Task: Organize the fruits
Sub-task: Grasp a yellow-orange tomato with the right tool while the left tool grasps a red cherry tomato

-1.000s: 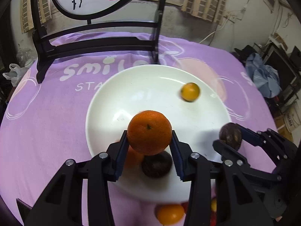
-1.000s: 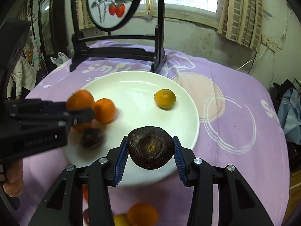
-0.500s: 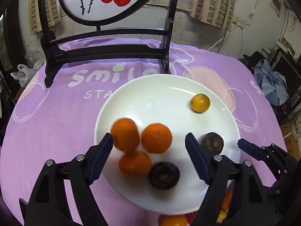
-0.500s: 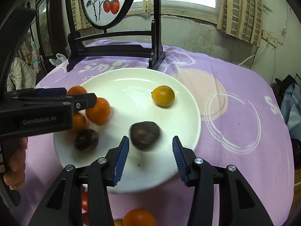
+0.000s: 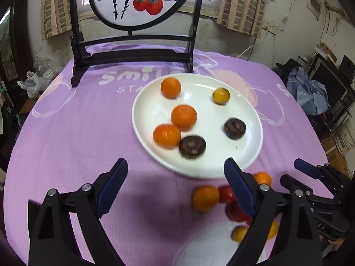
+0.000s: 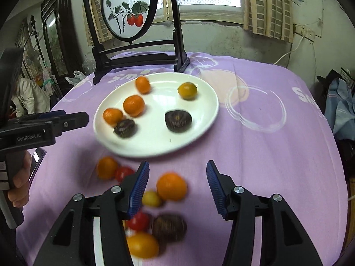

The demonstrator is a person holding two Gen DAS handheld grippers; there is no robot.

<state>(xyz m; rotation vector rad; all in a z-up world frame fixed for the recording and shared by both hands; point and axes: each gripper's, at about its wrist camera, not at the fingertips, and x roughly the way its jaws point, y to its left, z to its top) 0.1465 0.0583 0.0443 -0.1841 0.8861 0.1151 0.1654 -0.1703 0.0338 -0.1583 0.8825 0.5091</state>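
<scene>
A white plate is seen on the purple tablecloth, just below a dark wooden screen stand painted w/ persimmons; six fruits are held on the plate. Three oranges are grouped toward 9 o'clock of the plate (one nearer 11 o'clock, blurred); a small yellow-orange citrus is placed at approx. 1 o'clock; two dark brown fruits are set at 3 and 6 o'clock, the 6 o'clock one touching an orange.

The left gripper is spread wide and opening, w/ nothing between its blue pads; it is held over bare cloth at the plate's 7 o'clock edge.

The right gripper is partly spread and also opening; nothing is pinched. Loose fruit is seen on the cloth beneath and between its fingers: an orange, a small yellow fruit, red tomatoes, a dark brown fruit and a yellow-orange one (all blurred). Another orange and tomato lie at 10 o'clock from that gripper, just off the plate rim.

A person's hand is seen on the left gripper's handle at 9 o'clock in the right wrist view.
</scene>
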